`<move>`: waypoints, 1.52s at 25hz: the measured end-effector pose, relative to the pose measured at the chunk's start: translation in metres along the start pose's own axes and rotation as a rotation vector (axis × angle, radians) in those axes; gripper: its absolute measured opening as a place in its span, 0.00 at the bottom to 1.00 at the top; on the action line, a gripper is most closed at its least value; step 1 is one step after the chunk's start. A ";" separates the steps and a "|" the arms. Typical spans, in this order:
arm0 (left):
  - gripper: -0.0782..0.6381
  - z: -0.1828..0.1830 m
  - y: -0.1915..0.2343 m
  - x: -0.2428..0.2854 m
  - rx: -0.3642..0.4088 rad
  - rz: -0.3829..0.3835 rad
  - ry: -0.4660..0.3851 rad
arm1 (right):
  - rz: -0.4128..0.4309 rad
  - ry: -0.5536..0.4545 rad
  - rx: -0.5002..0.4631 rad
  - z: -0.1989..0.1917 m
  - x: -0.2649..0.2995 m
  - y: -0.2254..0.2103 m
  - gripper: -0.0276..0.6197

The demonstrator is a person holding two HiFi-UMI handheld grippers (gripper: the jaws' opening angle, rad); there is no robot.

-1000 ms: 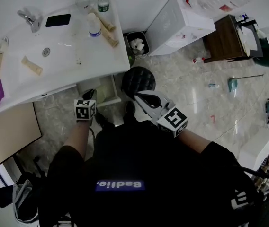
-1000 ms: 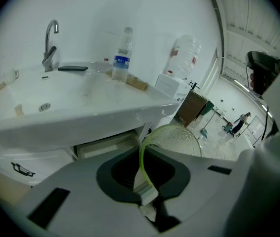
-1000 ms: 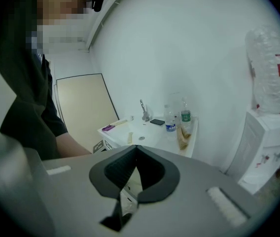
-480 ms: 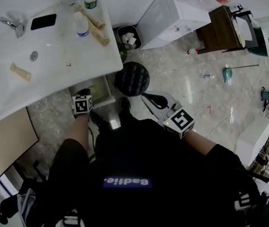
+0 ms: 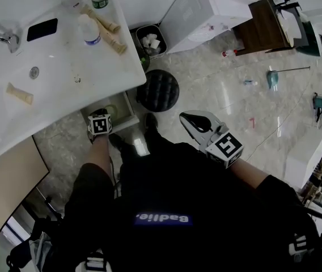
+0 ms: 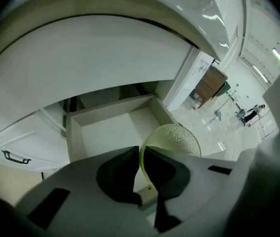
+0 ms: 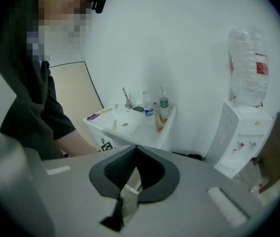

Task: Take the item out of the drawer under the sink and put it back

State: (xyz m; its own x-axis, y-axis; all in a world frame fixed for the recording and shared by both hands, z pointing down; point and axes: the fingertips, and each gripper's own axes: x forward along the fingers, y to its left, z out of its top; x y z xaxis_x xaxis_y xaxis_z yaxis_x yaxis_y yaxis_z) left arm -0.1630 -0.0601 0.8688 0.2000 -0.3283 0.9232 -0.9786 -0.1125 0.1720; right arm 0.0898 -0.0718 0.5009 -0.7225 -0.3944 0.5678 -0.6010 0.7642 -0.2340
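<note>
The white drawer [image 6: 105, 130] under the sink [image 5: 64, 67] stands pulled out, its bare bottom showing. My left gripper [image 6: 142, 154] hangs just above it, pointing steeply down, shut on the rim of a translucent green dimpled bowl [image 6: 177, 137]. From the head view the left gripper [image 5: 100, 118] sits over the drawer [image 5: 122, 107] at the sink's front edge, and the bowl is hidden there. My right gripper [image 5: 186, 118] hovers over the floor to the right, away from the drawer. Its jaws are shut with nothing between them [image 7: 136, 152].
A black round stool [image 5: 158, 89] stands right of the drawer, with a waste bin [image 5: 148, 41] and a white water dispenser [image 5: 206, 10] behind it. Bottles [image 5: 90, 30], a phone [image 5: 42, 29] and a tap [image 5: 1, 37] are on the sink top. A closed cabinet door with a handle [image 6: 16, 157] lies left of the drawer.
My left gripper has come down with the bowl toward the open drawer. The right gripper has drifted right and a little lower in the head view.
</note>
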 end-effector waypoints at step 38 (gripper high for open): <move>0.14 0.019 0.004 -0.033 -0.007 0.031 -0.110 | 0.057 -0.012 0.000 -0.008 0.010 0.009 0.05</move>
State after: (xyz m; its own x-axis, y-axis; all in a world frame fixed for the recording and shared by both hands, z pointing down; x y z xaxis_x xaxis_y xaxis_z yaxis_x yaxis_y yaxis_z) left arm -0.1725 -0.0676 0.8327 0.1737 -0.4325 0.8847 -0.9846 -0.0944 0.1472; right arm 0.0799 -0.0645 0.5107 -0.7595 -0.3565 0.5441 -0.5591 0.7853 -0.2659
